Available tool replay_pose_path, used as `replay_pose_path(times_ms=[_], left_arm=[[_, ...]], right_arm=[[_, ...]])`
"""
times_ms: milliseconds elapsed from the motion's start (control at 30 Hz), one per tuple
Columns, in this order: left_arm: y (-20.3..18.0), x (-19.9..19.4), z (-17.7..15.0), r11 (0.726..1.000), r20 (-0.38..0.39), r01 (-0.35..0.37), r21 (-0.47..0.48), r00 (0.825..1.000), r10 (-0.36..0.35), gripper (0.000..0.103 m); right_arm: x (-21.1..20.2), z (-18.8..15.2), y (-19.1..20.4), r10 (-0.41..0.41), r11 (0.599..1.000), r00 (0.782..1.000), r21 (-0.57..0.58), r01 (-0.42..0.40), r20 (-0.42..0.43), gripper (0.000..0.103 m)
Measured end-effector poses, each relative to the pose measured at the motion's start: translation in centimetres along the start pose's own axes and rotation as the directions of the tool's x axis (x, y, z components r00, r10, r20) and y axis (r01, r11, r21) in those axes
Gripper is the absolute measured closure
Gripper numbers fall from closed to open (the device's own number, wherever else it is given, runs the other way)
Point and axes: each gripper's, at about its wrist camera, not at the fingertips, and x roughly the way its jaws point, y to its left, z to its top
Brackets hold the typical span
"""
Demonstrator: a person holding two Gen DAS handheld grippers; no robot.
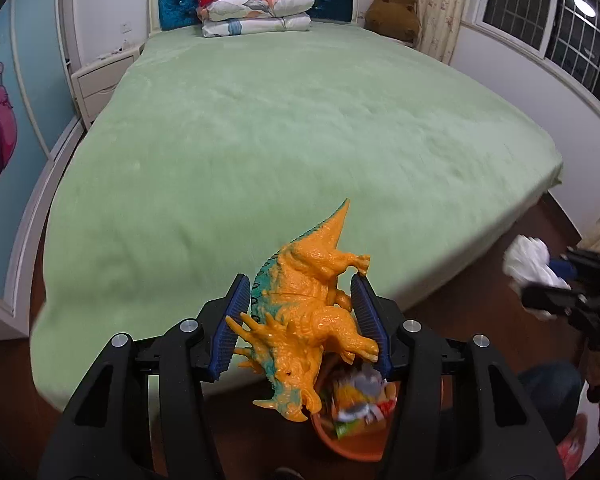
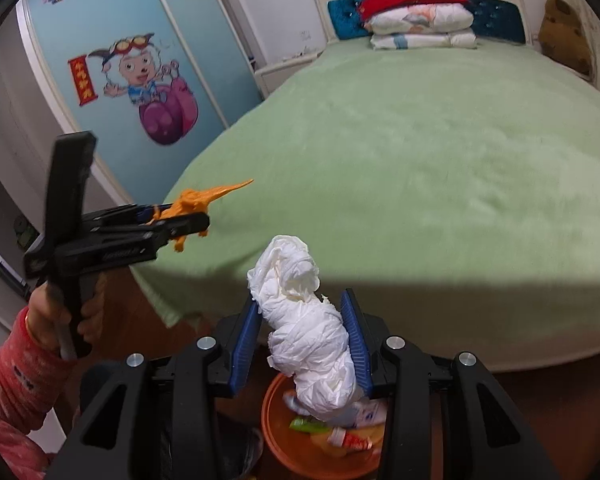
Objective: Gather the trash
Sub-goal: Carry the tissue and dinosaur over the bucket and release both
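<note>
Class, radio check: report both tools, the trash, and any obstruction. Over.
Left tool shut on toy dinosaur. Right tool shut on crumpled tissue, above orange bin holding wrappers. Nothing seen blocking the drop.

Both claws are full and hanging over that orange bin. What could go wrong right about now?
The left gripper holds an orange dinosaur toy above the orange bin of wrappers; if released, a toy may land among trash. The right gripper pinches only the middle of a crumpled white tissue wad, so its loose top might tear off or fall beside the bin.

Dim indoor light, fisheye warp, blurred edges
</note>
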Motion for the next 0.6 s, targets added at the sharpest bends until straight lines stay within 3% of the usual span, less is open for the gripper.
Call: replay_pose_path(times_ms=[133,300,400,600], left_arm=[[-1.7,0.2,-4.2,1.0,-0.048,0.026,-0.015,0.998,-0.027,0.051],[-3.4,3.2,-8.7,0.997,-0.163,0.055,-0.054,0.985,-0.063,0.051],[-3.7,5.6,-10.7,0.995,-0.229,0.053,-0.086,0.971,-0.071,0.051],[-4.7,11.2,-13.6,0.994,-0.359,0.032,-0.108,0.931,-0.069,0.051]], right_arm=[[1.0,-3.3,0.7,0.021,0.999,0.998,0.026,-0.019,-0.063,0.063],[3.5,-7.7,0.8,0.045,0.996,0.985,0.086,-0.031,-0.166,0.063],[5.3,-9.8,0.6,0.026,0.993,0.973,0.115,0.0,-0.229,0.063],[10.0,-14.3,-0.7,-0.038,0.982,0.926,0.159,0.105,-0.375,0.063]])
